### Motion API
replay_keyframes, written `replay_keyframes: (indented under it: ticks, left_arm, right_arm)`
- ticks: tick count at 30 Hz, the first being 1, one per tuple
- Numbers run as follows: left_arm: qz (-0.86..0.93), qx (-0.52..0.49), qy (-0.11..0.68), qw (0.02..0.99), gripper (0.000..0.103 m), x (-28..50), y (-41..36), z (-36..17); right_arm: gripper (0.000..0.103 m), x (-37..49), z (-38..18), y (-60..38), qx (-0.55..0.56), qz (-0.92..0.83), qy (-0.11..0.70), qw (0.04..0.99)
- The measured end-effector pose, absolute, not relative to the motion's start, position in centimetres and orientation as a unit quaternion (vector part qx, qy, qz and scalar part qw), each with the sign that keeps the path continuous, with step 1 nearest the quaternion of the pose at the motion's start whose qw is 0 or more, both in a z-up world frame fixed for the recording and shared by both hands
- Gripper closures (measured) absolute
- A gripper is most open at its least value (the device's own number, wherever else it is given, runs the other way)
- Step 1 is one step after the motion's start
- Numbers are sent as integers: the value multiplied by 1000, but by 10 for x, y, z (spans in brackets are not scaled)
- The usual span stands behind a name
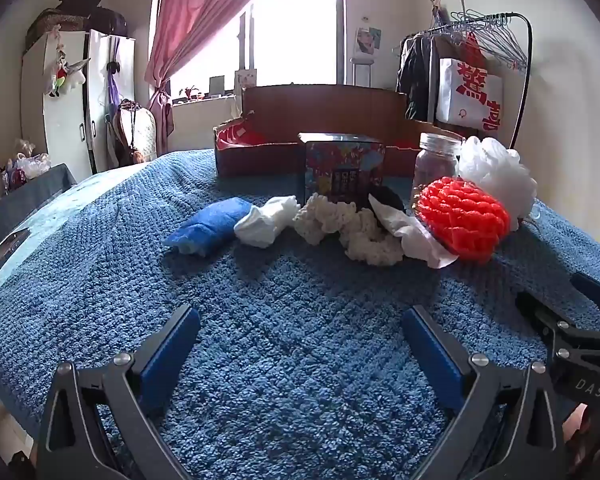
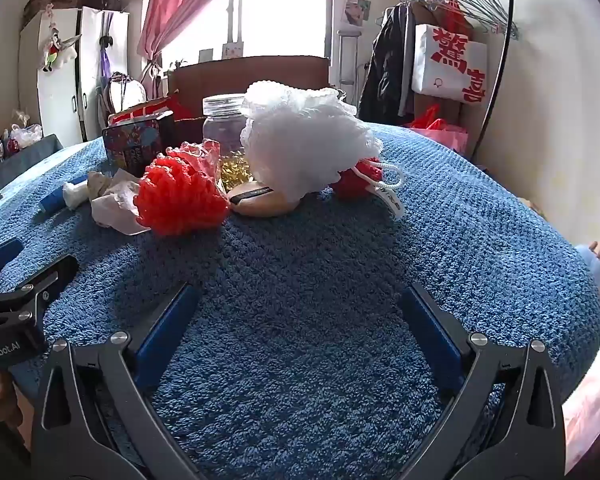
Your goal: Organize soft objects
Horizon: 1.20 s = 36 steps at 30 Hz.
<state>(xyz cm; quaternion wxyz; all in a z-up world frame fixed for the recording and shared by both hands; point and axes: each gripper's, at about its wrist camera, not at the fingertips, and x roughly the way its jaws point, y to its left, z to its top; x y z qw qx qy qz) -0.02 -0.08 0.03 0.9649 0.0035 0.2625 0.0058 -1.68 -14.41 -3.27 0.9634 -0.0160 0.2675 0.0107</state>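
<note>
Fingers [image 1: 172, 344] of both grippers stand spread wide and empty over the blue blanket [image 1: 300, 320]. Soft objects cluster toward the bed's far edge: red pompom [image 2: 180, 200], white mesh puff [image 2: 304, 140], blue cloth [image 1: 208, 226]. Best to approach low and pinch one item centrally. Behind, a bright window [image 1: 296, 24].

I see a rough, looped blue terry cloth [image 1: 300, 360], a red knitted yarn ball [image 1: 464, 220], a frothy white mesh pouf [image 2: 304, 140], and a glossy glass jar [image 1: 436, 160].
</note>
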Motion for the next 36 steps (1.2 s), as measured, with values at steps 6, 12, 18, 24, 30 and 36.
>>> replay_keyframes:
  ticks: [6,12,18,24,30,36]
  left_arm:
    - [5,0,264,965,0,-1,-4,2]
    - [4,-2,266,964,0,1,-1,0]
    - [4,-2,268,963,0,1,0,0]
    - [4,-2,268,963,0,1,0,0]
    - [4,-1,269,963,0,1,0,0]
    - [4,-2,269,963,0,2,0,0]
  right_arm:
    - [0,-17,-33,-144,-17,10,267,963]
    - [0,-17,-33,-144,-17,10,268,963]
    - [0,-17,-33,-143,-17,10,268,963]
    - [0,-17,-33,-143,-17,10,268,963]
    - [0,-17,-33,-143,-17,10,269,963]
    - [0,-17,-33,-143,-17,10,269,963]
